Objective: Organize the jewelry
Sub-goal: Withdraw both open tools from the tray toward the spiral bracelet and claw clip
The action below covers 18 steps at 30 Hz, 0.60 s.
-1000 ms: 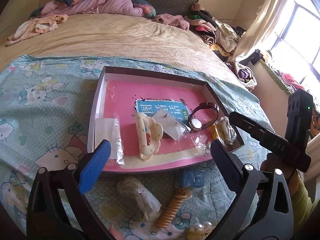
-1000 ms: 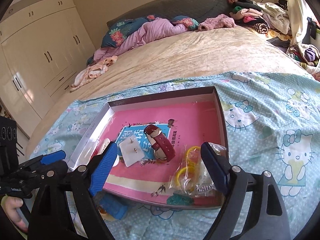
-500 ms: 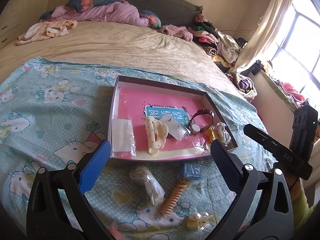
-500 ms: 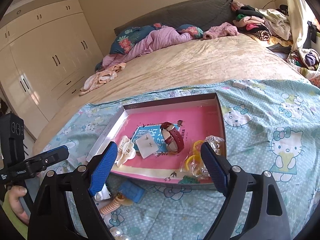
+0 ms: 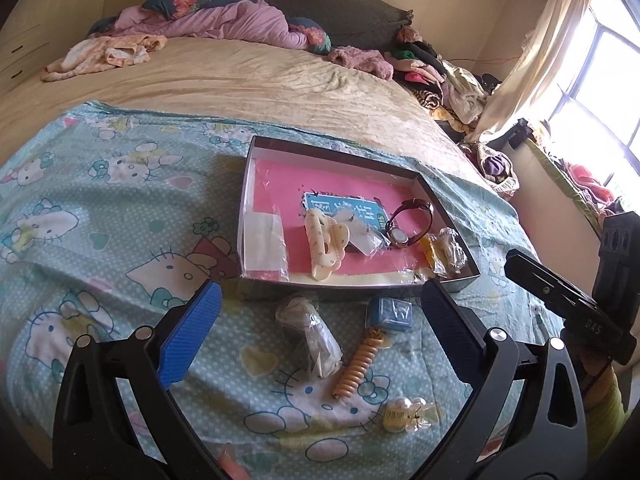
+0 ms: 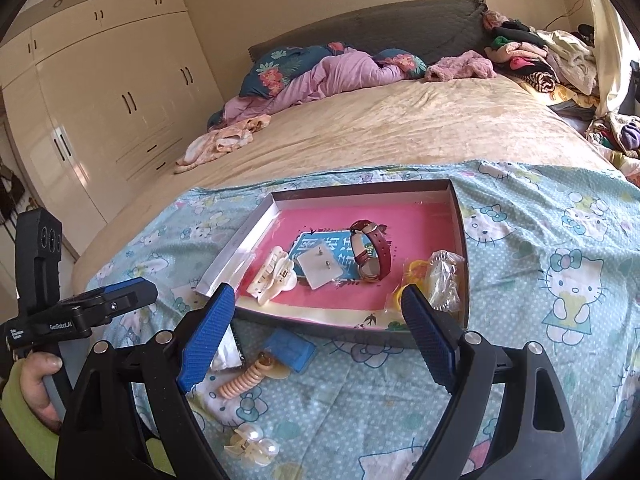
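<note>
shallow grey cardboard tray with pink lining sits mid-frame on the cartoon-cat blue bedsheet. inside it, a red-strap wristwatch stands on edge, long axis running toward upper left, beside a cream claw hair clip. orange spiral hair tie lies below the tray, pointing upper right. left tool and right tool both spread, pinching nothing.

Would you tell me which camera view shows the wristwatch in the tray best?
The right wrist view shows the wristwatch best: its dark red strap stands on edge near the frame's middle, unobstructed. In the left wrist view the wristwatch is smaller and further off, though its round face shows there.
</note>
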Motion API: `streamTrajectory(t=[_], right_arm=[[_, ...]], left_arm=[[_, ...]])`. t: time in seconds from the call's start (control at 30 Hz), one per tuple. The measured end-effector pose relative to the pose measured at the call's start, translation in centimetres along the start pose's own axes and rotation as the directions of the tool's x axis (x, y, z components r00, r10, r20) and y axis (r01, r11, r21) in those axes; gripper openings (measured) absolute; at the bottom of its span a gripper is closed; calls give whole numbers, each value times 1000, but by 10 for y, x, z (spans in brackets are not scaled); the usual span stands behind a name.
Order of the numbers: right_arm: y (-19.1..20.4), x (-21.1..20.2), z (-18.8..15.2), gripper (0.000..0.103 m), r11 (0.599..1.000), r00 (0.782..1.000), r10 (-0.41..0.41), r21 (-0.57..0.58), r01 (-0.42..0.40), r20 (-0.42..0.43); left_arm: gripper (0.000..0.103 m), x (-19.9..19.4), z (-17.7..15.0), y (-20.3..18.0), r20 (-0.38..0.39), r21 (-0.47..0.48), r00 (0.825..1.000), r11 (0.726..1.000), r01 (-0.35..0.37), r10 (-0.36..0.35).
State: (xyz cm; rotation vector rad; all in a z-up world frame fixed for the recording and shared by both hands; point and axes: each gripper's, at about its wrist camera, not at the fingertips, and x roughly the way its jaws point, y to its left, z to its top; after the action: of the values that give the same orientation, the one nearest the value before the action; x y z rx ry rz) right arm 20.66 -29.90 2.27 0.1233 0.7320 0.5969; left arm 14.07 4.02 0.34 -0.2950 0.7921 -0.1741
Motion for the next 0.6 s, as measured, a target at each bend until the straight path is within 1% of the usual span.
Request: streamTrajectory(t=[0.37, 0.6], right_arm=[[18, -8, -20, 84, 998, 999, 15, -57, -17, -36], [23, -10, -30, 84, 997, 998, 25, -72, -29, -56]], left_arm=[[93, -9, -13, 3, -8, 3, 1000, 1000, -20, 20], [93, -12, -22, 6, -21, 0, 999, 1000, -31, 31]])
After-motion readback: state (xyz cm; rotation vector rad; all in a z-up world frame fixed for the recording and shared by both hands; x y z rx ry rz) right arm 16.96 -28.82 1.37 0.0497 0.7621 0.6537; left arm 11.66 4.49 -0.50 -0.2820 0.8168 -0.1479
